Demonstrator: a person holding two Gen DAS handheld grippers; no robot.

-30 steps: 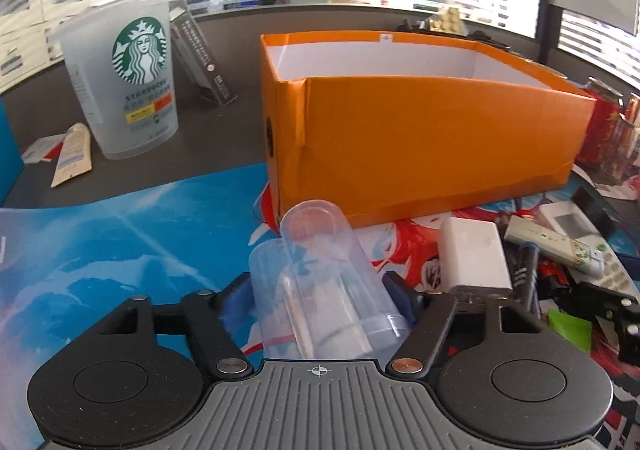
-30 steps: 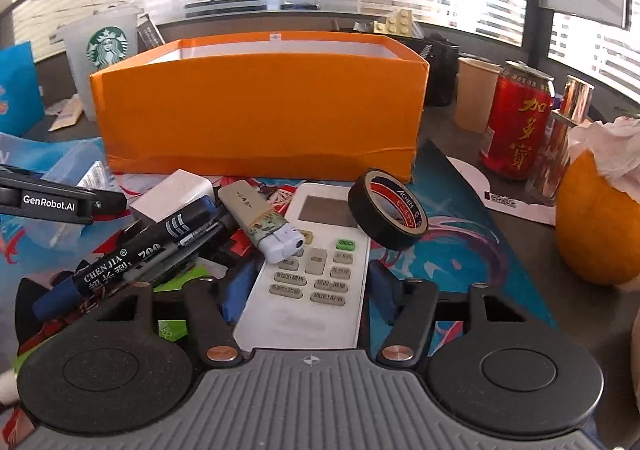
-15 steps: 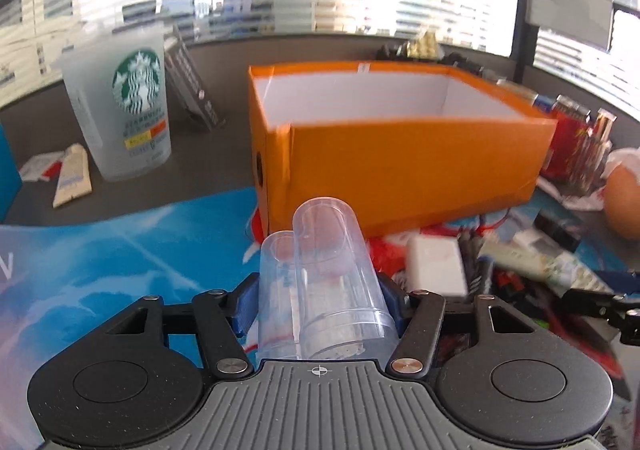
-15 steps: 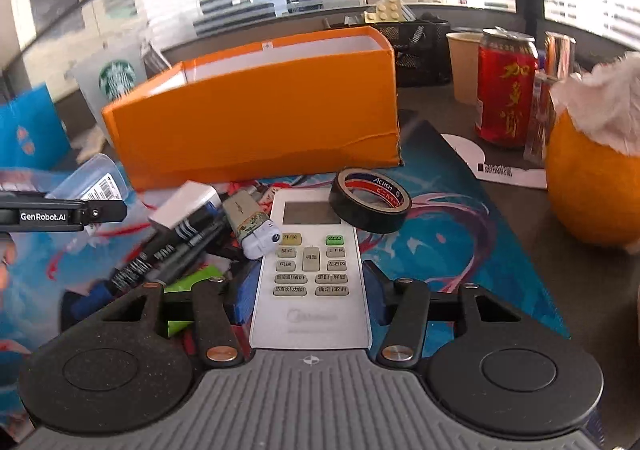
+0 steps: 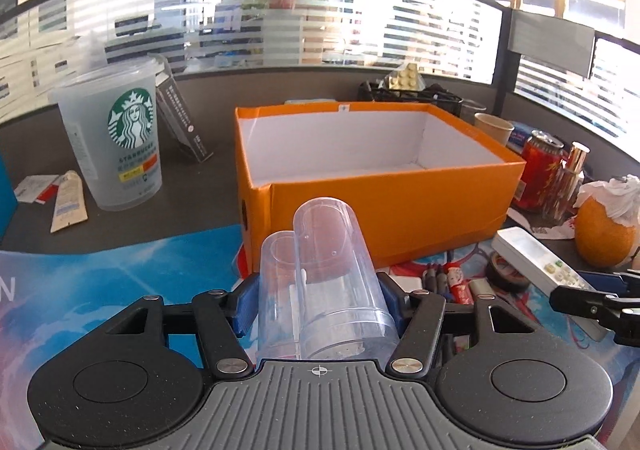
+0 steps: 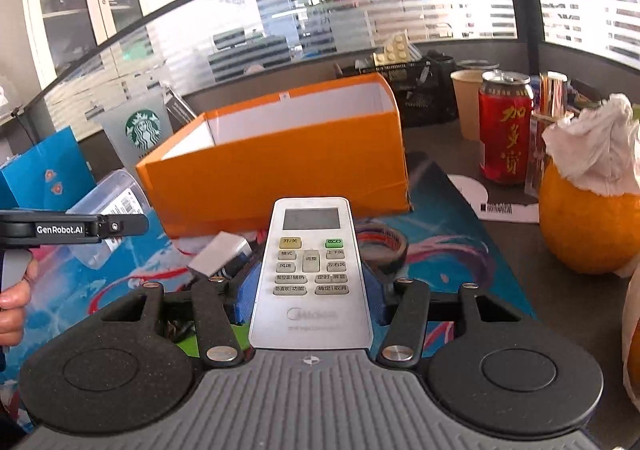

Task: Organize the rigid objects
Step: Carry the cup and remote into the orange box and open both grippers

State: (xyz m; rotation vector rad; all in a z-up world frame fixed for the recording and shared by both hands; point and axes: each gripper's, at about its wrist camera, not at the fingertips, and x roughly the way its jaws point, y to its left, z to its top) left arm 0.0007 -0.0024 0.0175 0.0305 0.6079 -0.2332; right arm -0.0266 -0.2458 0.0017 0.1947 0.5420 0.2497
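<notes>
My left gripper [image 5: 320,302] is shut on a clear plastic container [image 5: 324,282] and holds it lifted in front of the open orange box [image 5: 380,205]. The box looks empty inside. My right gripper [image 6: 310,298] is shut on a white remote control [image 6: 310,266] and holds it lifted, pointing at the orange box [image 6: 280,169]. The left gripper with the clear container [image 6: 108,205] shows at the left of the right wrist view. The remote [image 5: 536,262] and the right gripper's tip show at the right of the left wrist view.
A Starbucks cup [image 5: 116,141], an acrylic stand [image 5: 180,117] and a tube [image 5: 68,201] stand left of the box. A red can [image 6: 506,129], a paper cup [image 6: 466,101] and an orange fruit [image 6: 588,226] are on the right. A tape roll [image 6: 380,246], white adapter [image 6: 220,254] and pens lie on the mat.
Both grippers closed and rose: the left lifted the clear container off the mat, the right gripped the remote and lifted it. The box interior now shows from above.
</notes>
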